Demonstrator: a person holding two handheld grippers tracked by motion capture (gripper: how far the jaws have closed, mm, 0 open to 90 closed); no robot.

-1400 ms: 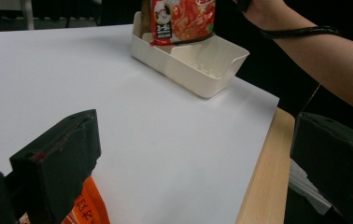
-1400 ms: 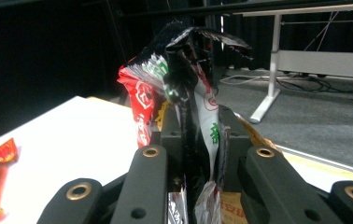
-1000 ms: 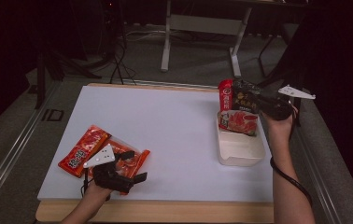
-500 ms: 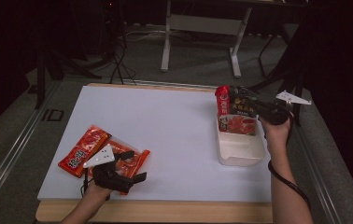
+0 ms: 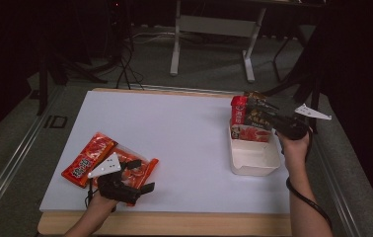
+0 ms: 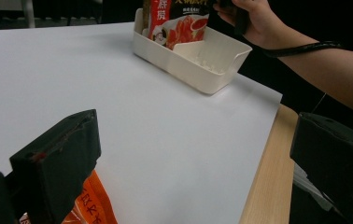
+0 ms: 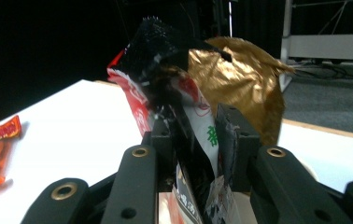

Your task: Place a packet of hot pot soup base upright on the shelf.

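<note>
On the white table (image 5: 174, 138), the cream plastic bin (image 5: 253, 158) already holds one red snack packet standing at its far end. The right gripper (image 5: 261, 114) lowers a black-and-red packet (image 7: 165, 93) beside it, jaws just easing apart around it. Two flat red-orange packets (image 5: 88, 158) wait by the left gripper (image 5: 137, 175), jaws open and empty.

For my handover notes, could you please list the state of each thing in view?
Red-and-black snack packet: upright in the bin, between the right tongs, whose jaws have just been opening.
White plastic bin: open-topped, near end bare.
Two orange snack packets: flat on the table.
Left tongs: open, unloaded.
</note>
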